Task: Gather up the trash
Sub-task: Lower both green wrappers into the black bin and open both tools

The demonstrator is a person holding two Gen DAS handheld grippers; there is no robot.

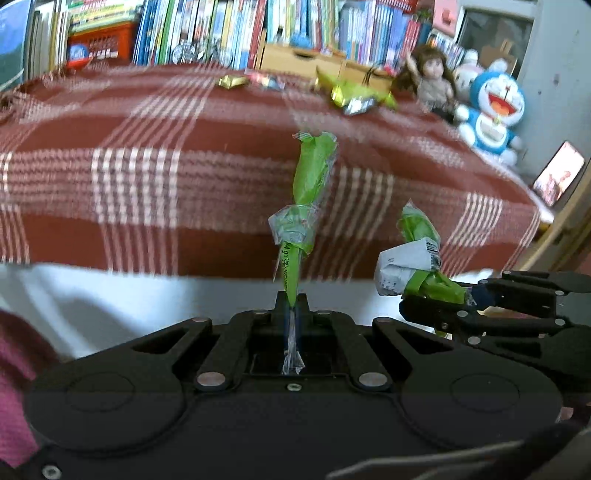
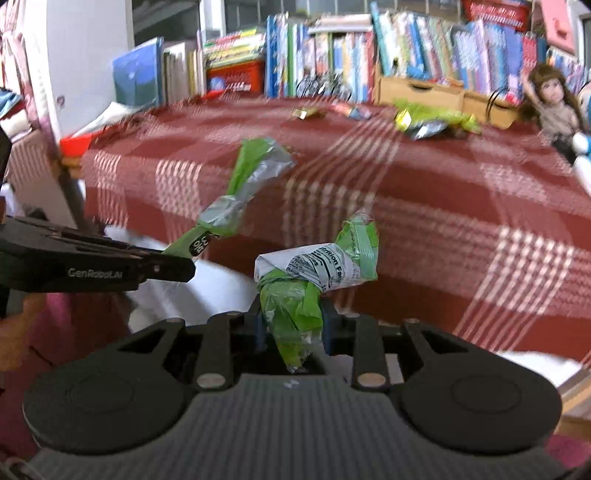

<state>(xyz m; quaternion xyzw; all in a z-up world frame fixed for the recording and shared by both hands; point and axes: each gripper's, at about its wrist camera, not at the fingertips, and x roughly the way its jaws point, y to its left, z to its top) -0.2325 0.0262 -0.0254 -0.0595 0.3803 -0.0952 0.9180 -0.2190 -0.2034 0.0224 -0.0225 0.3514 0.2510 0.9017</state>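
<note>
The left gripper (image 1: 291,301) is closed down to a narrow slit on the lower tail of a long green wrapper (image 1: 312,173). The wrapper is pinched flat between the jaws and stands up towards 12 o'clock, lifted clear of the tablecloth; a clear crinkled end trails back between the fingers. In the right wrist view the same wrapper (image 2: 236,199) is seen at 10 o'clock, held by the left gripper (image 2: 177,264) at its tip and angled up to the right.

The right gripper (image 2: 291,317) is partly closed, its jaws held apart by the bulk of a crumpled green-and-white wrapper (image 2: 314,269). The wad is clamped at its green lower part; a white panel with printed nutrition text is folded over the top. In the left wrist view this wrapper (image 1: 410,266) and the right gripper (image 1: 443,299) appear at 4 o'clock, near but apart from the first wrapper.

Both grippers are raised just in front of the near edge of a table covered by a red plaid tablecloth (image 1: 221,122). Further trash lies at 1 o'clock on the far side of the cloth: a green foil packet (image 1: 354,94), a gold wrapper (image 1: 232,81) and a small blurred wrapper (image 1: 267,81) beside it. Behind the table, a row of books (image 1: 221,29), a doll (image 1: 430,79) and a blue plush toy (image 1: 493,110) are visible.
</note>
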